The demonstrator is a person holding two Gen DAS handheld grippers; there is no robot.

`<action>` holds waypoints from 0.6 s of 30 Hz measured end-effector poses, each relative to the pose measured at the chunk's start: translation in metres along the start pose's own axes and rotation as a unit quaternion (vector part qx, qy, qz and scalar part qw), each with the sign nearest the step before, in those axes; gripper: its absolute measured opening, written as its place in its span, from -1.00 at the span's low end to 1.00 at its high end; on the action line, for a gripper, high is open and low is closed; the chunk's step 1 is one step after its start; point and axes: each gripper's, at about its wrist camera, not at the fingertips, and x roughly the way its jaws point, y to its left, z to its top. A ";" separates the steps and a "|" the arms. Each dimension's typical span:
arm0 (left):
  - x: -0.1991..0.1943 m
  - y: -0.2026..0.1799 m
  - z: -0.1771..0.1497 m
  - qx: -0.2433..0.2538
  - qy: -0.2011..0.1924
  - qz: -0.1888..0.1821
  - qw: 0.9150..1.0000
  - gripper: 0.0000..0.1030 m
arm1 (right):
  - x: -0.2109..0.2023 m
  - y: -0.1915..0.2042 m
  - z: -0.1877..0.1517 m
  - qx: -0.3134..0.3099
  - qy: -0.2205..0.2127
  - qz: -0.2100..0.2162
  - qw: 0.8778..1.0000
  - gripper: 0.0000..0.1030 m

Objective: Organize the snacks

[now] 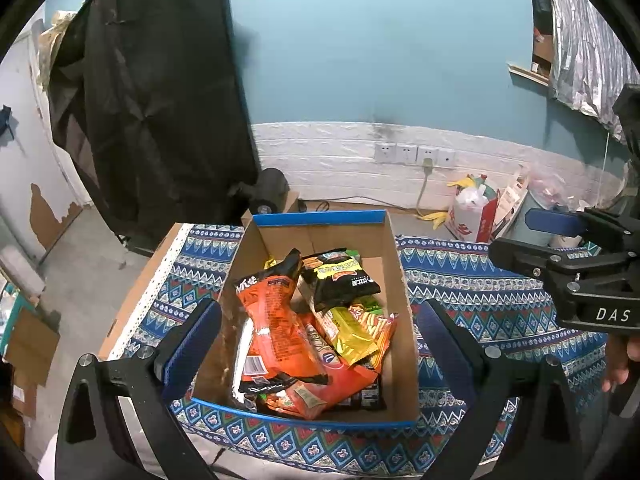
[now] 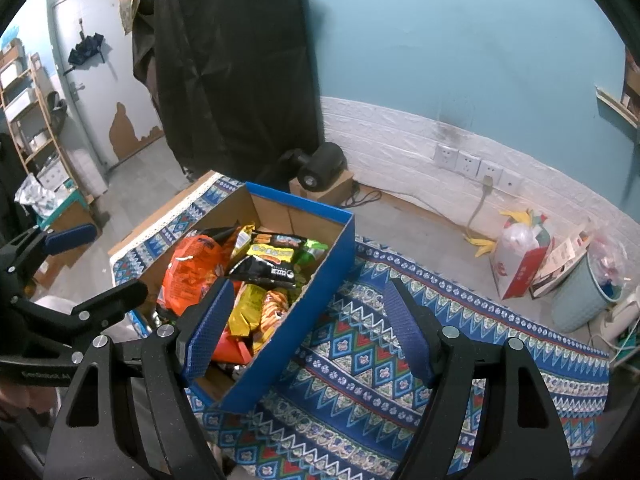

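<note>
An open cardboard box (image 1: 320, 218) with a blue rim stands on a patterned blue cloth (image 1: 480, 300). Several snack packets fill it: a long orange packet (image 1: 276, 320), a black and yellow packet (image 1: 344, 280) and a yellow packet (image 1: 352, 332). My left gripper (image 1: 320, 344) hovers open over the box's near half, holding nothing. My right gripper (image 2: 308, 330) is open and empty above the box's blue side wall (image 2: 320, 280). In the right wrist view the orange packet (image 2: 192, 268) lies left of the black packet (image 2: 264, 268). Each gripper shows in the other's view: the right gripper (image 1: 532, 240), the left gripper (image 2: 92, 268).
A tall object under black sheeting (image 1: 152, 100) stands behind the table. A black device (image 2: 320, 168) sits on a small carton by the wall. A red and white bag (image 2: 516, 260) and a pale bin (image 2: 580, 296) are on the floor at right. A hand (image 1: 620, 360) shows at the edge.
</note>
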 end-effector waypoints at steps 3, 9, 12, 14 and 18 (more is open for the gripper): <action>0.000 -0.001 0.000 0.003 -0.001 0.003 1.000 0.93 | 0.000 0.000 0.000 -0.001 0.000 0.000 1.000 0.48; 0.002 -0.002 0.000 0.002 0.008 0.008 1.000 0.93 | 0.001 0.001 0.001 0.001 0.001 -0.001 1.000 0.48; 0.003 -0.002 0.000 -0.001 0.015 0.004 1.000 0.93 | 0.000 0.000 0.001 0.000 0.001 -0.002 1.000 0.48; 0.003 -0.001 0.000 -0.006 0.017 0.007 1.000 0.93 | -0.001 -0.002 0.000 0.000 0.001 -0.001 1.000 0.48; 0.004 -0.001 -0.001 -0.009 0.020 0.017 1.000 0.93 | -0.002 -0.003 0.000 -0.002 0.000 -0.001 1.000 0.48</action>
